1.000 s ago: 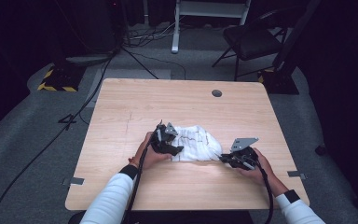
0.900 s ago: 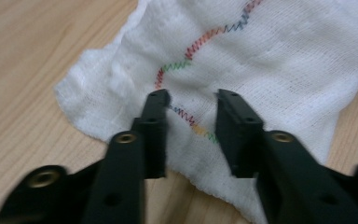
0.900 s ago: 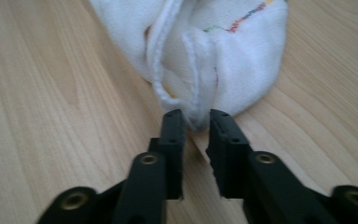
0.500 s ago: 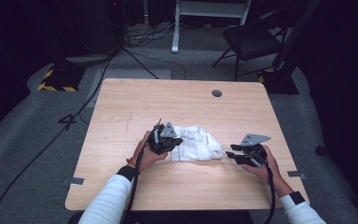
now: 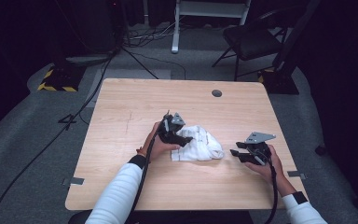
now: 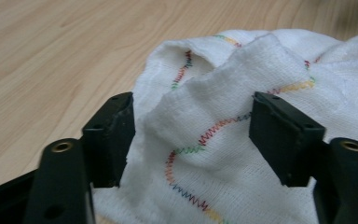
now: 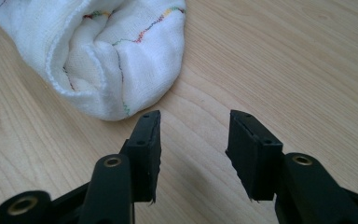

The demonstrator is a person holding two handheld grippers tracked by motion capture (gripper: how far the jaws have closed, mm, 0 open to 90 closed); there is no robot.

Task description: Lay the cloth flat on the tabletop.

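With both grippers parted over the surface [image 5: 121,121], a person works a crumpled white cloth [image 5: 199,145] that lies bunched near the middle of the wooden top, nearer the person's edge than the far one. Seen from the left gripper's own camera, the left gripper [image 6: 192,135] has its jaws set on either side of a raised fold of the cloth [image 6: 242,93], the fabric with its zigzag coloured stitching standing between them; the jaws have just been opening, and the pads appear to stand off the fabric on the right side, so the fold looks released rather than pinched. From above, that gripper [image 5: 179,135] sits at the cloth's left end. The right gripper [image 7: 193,149] has also just been opening, with nothing between its jaws but bare wood; the cloth's rounded, hemmed end [image 7: 107,60] lies just beyond and to the left of its tips, apart from them. In the high view it [image 5: 235,154] rests to the right of the cloth with a clear gap. To regrasp well, a judgement only, each gripper would do best to seek a hemmed edge or corner rather than the bulk, closing on a single layer so the cloth can be drawn out flat instead of dragged as a lump.
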